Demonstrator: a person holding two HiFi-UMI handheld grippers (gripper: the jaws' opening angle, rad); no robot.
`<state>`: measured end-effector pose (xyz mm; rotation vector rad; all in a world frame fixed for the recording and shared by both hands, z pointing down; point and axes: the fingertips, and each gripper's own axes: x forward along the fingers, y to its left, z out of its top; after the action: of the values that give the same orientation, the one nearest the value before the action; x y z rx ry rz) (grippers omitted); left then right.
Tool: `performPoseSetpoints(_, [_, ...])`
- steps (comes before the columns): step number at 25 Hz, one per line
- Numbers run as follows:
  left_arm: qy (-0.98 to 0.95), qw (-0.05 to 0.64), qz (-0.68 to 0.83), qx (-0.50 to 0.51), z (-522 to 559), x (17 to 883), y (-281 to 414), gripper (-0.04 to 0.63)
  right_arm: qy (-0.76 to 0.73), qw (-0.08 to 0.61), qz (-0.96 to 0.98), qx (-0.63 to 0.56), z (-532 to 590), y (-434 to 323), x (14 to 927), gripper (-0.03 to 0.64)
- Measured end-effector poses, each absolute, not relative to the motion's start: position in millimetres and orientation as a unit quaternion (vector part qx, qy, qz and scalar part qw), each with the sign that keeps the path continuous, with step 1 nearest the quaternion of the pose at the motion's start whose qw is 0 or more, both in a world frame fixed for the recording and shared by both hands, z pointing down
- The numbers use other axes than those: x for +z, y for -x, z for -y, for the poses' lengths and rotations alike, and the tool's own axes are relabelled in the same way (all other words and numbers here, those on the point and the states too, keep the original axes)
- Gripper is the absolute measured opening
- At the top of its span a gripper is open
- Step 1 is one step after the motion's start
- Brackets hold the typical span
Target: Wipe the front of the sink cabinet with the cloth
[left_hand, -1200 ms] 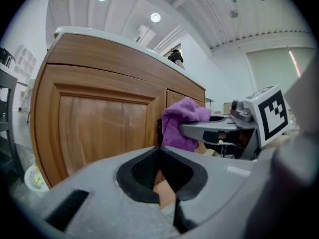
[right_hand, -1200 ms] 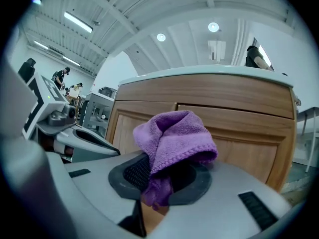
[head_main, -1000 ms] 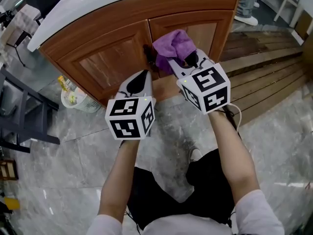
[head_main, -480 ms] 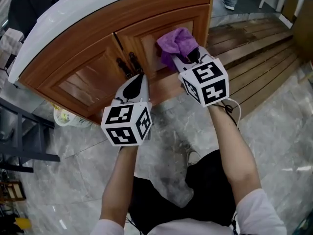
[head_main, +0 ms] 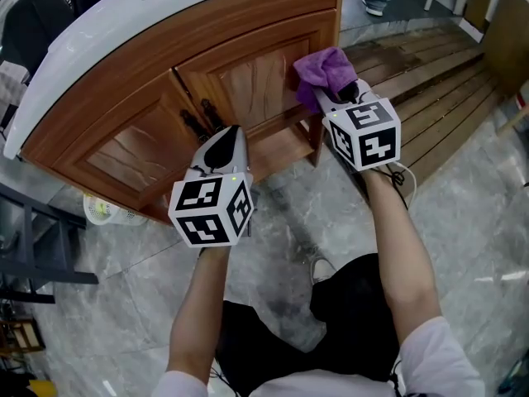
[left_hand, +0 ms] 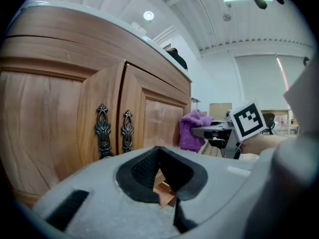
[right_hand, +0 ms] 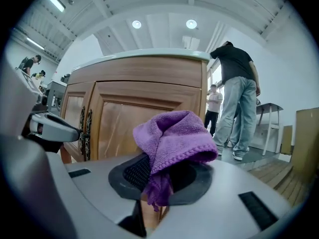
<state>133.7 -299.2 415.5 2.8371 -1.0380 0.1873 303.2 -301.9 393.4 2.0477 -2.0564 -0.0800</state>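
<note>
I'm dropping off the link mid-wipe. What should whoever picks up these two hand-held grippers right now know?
Right hand-held gripper: shut on the purple cloth, held at the right edge of the right door; contact with the wood is not certain.
Left hand-held gripper: shut, empty, hanging in front of the door handles.
Done: in the last second the cloth swept across the right door, from near the handles to its edge.
Left: probably the left door; no wipe marks show either way.

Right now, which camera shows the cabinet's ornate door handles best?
The left gripper view: both door handles appear close, scrollwork clear. The head view shows them small and dark; the right gripper view, thin at its left.
</note>
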Motion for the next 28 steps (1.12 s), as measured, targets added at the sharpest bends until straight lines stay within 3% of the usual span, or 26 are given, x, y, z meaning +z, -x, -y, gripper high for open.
performPoseSetpoints(5, [-0.937, 0.055, 0.34, 0.057, 297, 413, -134, 0.005, -0.715, 0.114, 0.69, -0.018, 297, -320, 394, 0.067])
performPoseSetpoints(11, [-0.929, 0.051, 0.364, 0.051, 301, 408, -114, 0.005, -0.682, 0.116, 0.722, -0.032, 288, -283, 378, 0.067])
performPoseSetpoints(20, [-0.908, 0.048, 0.413, 0.046, 303, 406, -53, 0.005, -0.583, 0.087, 0.804, -0.079, 273, -161, 333, 0.067])
performPoseSetpoints(28, [-0.879, 0.051, 0.473, 0.039, 300, 409, 28, 0.005, -0.489, 0.095, 0.863, -0.088, 273, -47, 345, 0.067])
